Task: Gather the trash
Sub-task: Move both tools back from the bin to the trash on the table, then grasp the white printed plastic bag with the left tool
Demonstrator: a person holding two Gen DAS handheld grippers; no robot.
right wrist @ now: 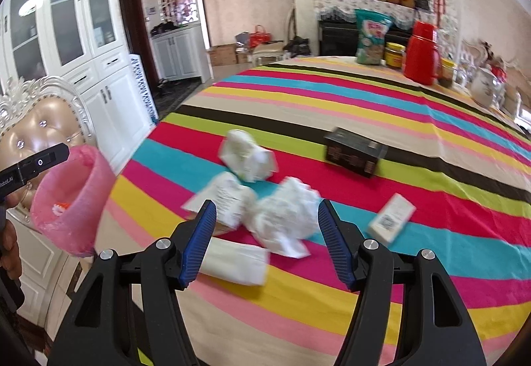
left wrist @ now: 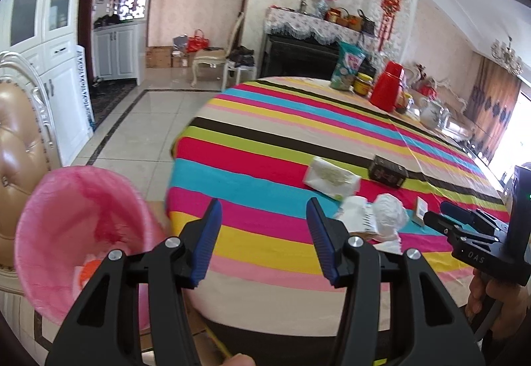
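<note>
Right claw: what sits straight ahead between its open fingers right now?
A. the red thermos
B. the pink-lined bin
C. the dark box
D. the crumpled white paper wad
D. In the right wrist view the right claw is open and the crumpled white paper wad lies on the striped tablecloth directly between its fingers, while the dark box sits farther back to the right.

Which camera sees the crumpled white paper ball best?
The right wrist view: the crumpled white paper ball sits near the middle, whole, just ahead of the open right hand-held gripper. In the left wrist view it is smaller, off to the right.
</note>
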